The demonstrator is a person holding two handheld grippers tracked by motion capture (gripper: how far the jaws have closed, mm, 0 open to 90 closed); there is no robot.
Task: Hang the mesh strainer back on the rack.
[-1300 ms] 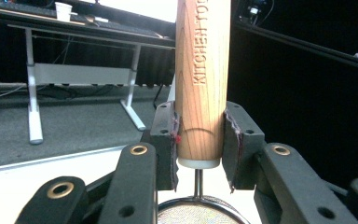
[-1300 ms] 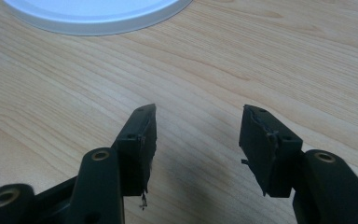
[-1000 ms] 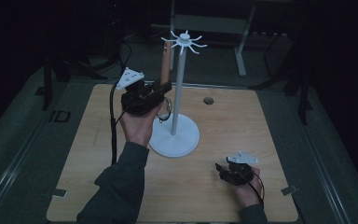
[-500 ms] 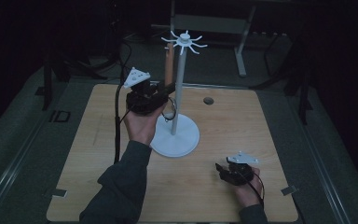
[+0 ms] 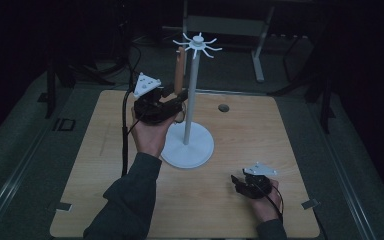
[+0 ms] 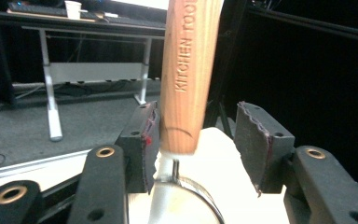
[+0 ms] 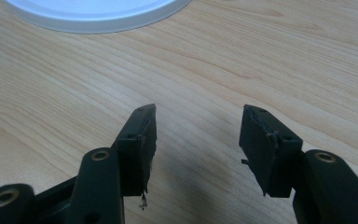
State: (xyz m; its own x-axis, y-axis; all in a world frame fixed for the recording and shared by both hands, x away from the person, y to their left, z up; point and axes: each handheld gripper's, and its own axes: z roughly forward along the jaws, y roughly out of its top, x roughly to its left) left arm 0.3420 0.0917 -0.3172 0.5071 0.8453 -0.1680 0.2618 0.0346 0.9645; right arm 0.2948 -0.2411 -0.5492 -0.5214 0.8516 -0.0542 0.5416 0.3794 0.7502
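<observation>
Left gripper (image 6: 193,140) fingers just opened, apart around wooden handle (image 6: 189,74) hanging from white rack (image 5: 192,95). Right gripper (image 7: 198,140) fingers apart, empty, over surface (image 7: 261,56).

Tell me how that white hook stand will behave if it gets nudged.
The white stand probably resists tipping: its round base is wide and flat on the table. The thin tall pole may wobble, likely swinging the wooden-handled utensil hanging from it. On smooth wood it might slide.

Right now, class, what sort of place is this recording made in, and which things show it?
Probably a lab or workshop test area, not a kitchen: a bare wooden table in a dark room, metal-framed desks behind it, and a hand-held left gripper by a white stand holding a wooden utensil handle.
</observation>
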